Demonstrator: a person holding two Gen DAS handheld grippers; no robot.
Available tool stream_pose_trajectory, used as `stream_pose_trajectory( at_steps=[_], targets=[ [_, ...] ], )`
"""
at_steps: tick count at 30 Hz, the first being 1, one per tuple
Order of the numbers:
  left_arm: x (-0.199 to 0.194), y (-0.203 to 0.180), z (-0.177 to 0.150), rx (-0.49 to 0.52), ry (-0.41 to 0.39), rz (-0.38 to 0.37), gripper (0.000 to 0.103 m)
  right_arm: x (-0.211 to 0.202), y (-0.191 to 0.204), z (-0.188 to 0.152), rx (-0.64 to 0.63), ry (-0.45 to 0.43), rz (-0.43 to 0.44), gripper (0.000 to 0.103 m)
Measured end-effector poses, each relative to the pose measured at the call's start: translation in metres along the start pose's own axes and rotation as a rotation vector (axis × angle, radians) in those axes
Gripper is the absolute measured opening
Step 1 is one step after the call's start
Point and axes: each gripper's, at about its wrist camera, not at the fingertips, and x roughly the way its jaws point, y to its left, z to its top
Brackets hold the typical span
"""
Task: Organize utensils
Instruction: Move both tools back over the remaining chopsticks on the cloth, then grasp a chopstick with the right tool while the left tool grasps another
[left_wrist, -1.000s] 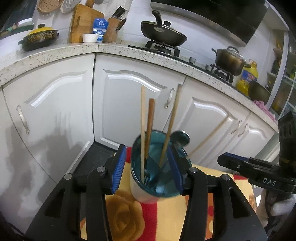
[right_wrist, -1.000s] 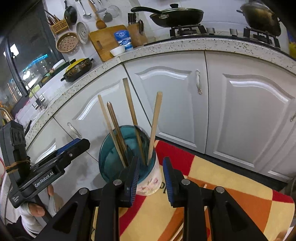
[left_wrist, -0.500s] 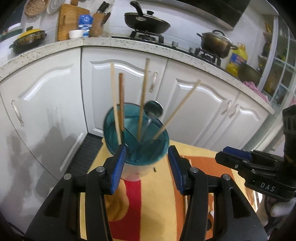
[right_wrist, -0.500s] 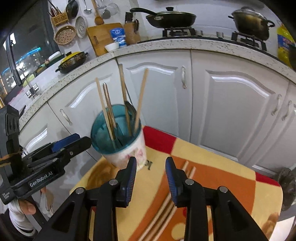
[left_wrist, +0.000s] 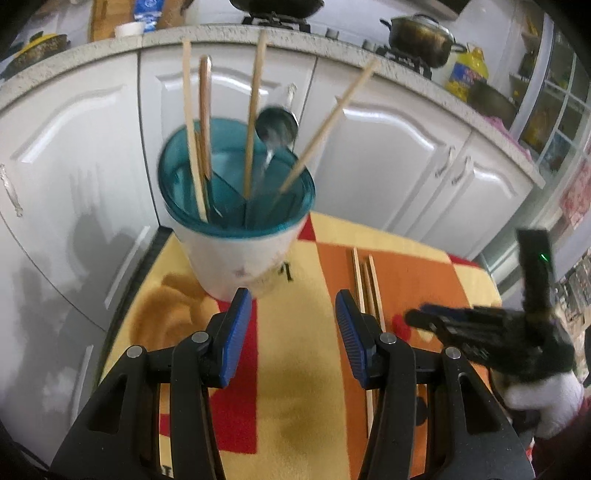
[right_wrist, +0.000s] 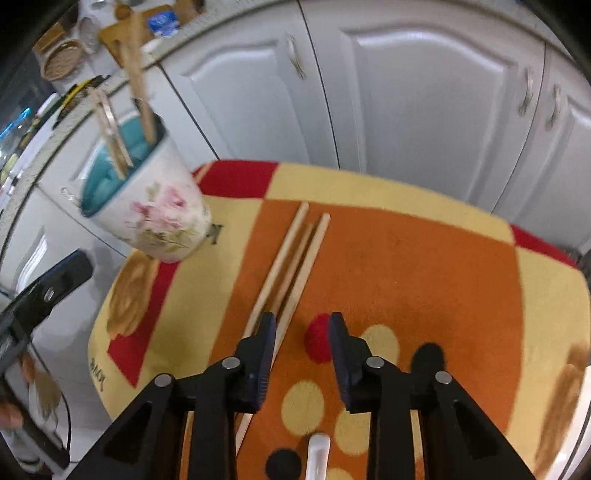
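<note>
Both the left gripper and right gripper hover with jaws apart, empty. Loose chopsticks lie on the cloth right of the utensil holder: white, rose-printed, teal-lined, holding chopsticks and a spoon. Writing unreadable.

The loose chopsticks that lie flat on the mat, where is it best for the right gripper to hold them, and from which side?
Probably from above, near the close end. The loose chopsticks lie flat and bunched together on the mat, running away from the right gripper, whose open jaws sit just to their right. Shifted left, the fingers could straddle the bunch across its narrow width.
</note>
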Motion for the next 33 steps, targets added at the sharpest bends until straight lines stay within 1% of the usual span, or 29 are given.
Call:
stream_pose_trajectory(
  at_steps=[3, 6, 7, 8, 11, 14, 16, 19, 21, 23, 25, 28, 29, 31, 33],
  targets=[
    [0.008, -0.003, -0.003, 0.010, 0.025, 0.000, 0.047, 0.018, -0.001, 0.009, 0.019, 0.021, 0.017, 0.023],
    [0.016, -0.006, -0.005, 0.013, 0.048, -0.005, 0.047, 0.037, -0.001, 0.017, 0.025, 0.060, -0.023, 0.020],
    [0.019, -0.006, -0.006, 0.017, 0.054, -0.005, 0.047, 0.040, -0.002, 0.018, 0.039, 0.054, 0.003, 0.019],
    [0.021, -0.008, -0.006, 0.019, 0.058, -0.005, 0.047, 0.041, -0.002, 0.019, 0.047, 0.057, 0.011, 0.018],
    [0.034, -0.012, -0.007, 0.022, 0.093, -0.014, 0.047, 0.042, 0.004, 0.022, 0.014, 0.065, -0.023, 0.015],
    [0.047, -0.019, -0.007, 0.031, 0.125, -0.037, 0.047, 0.039, 0.002, 0.020, -0.007, 0.075, -0.024, 0.012],
    [0.054, -0.025, -0.007, 0.045, 0.143, -0.049, 0.047, 0.034, -0.003, 0.016, -0.025, 0.076, -0.051, 0.012],
    [0.069, -0.034, -0.009, 0.072, 0.178, -0.063, 0.047, 0.028, -0.015, 0.010, -0.005, 0.083, -0.064, 0.012],
    [0.078, -0.037, -0.008, 0.075, 0.199, -0.075, 0.047, 0.022, -0.019, 0.009, -0.005, 0.080, -0.104, 0.012],
    [0.089, -0.042, -0.005, 0.069, 0.229, -0.111, 0.047, 0.019, -0.025, 0.008, 0.007, 0.074, -0.098, 0.012],
    [0.099, -0.046, -0.003, 0.074, 0.253, -0.123, 0.047, 0.016, -0.035, 0.007, 0.046, 0.073, -0.073, 0.012],
    [0.114, -0.056, -0.002, 0.116, 0.279, -0.100, 0.047, 0.014, -0.047, 0.006, 0.093, 0.074, -0.051, 0.012],
    [0.120, -0.059, -0.003, 0.132, 0.288, -0.070, 0.046, 0.014, -0.050, 0.005, 0.107, 0.074, -0.038, 0.012],
    [0.124, -0.063, -0.002, 0.151, 0.267, -0.032, 0.046, 0.013, -0.054, 0.004, 0.124, 0.075, -0.018, 0.012],
    [0.125, -0.065, -0.001, 0.150, 0.268, -0.027, 0.046, 0.012, -0.054, 0.004, 0.121, 0.076, -0.014, 0.012]
  ],
)
